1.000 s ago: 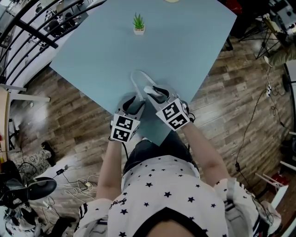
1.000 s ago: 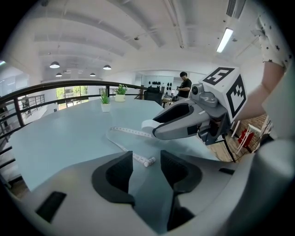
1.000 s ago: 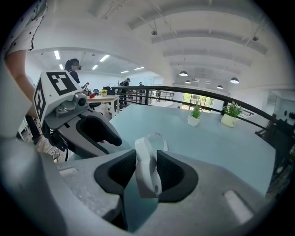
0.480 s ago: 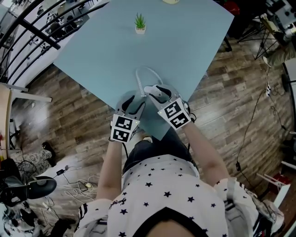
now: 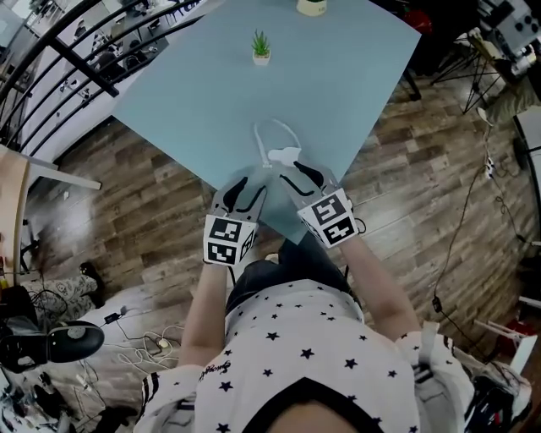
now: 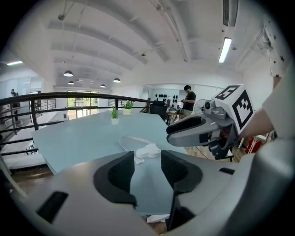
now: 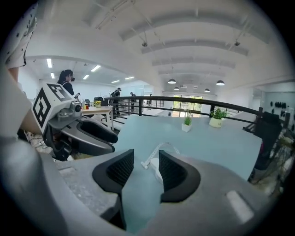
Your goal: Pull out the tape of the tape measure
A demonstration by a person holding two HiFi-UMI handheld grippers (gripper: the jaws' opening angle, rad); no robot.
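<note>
The white tape measure case (image 5: 281,156) lies on the light blue table (image 5: 194,93), its pulled-out tape (image 5: 275,131) curling in a loop behind it. Both grippers hover near the table's front corner, just short of the case and not touching it. My left gripper (image 5: 243,180) is open and holds nothing; in the left gripper view the case (image 6: 148,150) lies beyond the left gripper (image 6: 147,168). My right gripper (image 5: 293,172) has just been opening and nothing is between its jaws. In the right gripper view the tape's end (image 7: 144,164) shows beyond the right gripper (image 7: 140,170), and the right jaw half hides the case.
A small potted plant (image 5: 261,48) stands far back on the table, and another pot (image 5: 311,7) sits at the far edge. The table's corner ends just in front of the person, over wooden floor (image 5: 152,237). A black railing (image 5: 76,51) runs at the left.
Both grippers have drawn back toward the person and risen. The right gripper has come off the white case, which now lies free on the table ahead of them.
</note>
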